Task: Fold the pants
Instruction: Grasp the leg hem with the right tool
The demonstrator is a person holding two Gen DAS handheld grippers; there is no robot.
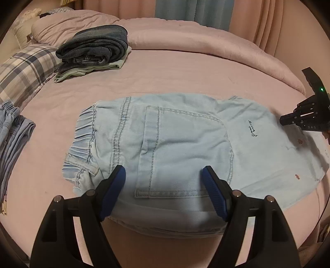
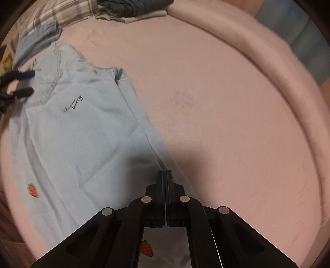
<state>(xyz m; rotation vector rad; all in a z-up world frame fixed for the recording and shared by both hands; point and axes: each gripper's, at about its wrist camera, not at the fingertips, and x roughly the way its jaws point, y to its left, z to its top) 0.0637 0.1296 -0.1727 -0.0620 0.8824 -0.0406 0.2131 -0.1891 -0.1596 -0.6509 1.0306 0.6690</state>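
On a pink-sheeted bed (image 1: 169,68), a pair of light blue pants (image 1: 165,134) lies spread flat, its elastic waistband (image 1: 82,132) toward the left of the left wrist view and a stitched back pocket (image 1: 185,148) facing up. Small dark script (image 2: 73,104) is printed on the fabric, and strawberry motifs (image 2: 32,190) dot the leg in the right wrist view. The left gripper (image 1: 164,177) hangs over the near edge of the pants with its blue-padded fingers (image 1: 115,185) spread wide, one to each side of the pocket and holding nothing. The right gripper (image 2: 165,175) has its black fingers pressed together, tips over the far edge of the pant leg where cloth meets sheet; whether any fabric is caught between them cannot be told. In the left wrist view that same gripper shows at the frame's right edge, at the leg end of the garment. Toward the head of the bed sits a stack of folded clothes (image 1: 92,49), dark denim on top of a pale green piece, beside a plaid pillow (image 1: 22,70). Another blue garment (image 1: 14,132) lies bunched at the left side. A pink duvet (image 1: 185,35) is pushed back along the far side, with curtains (image 1: 206,12) behind.
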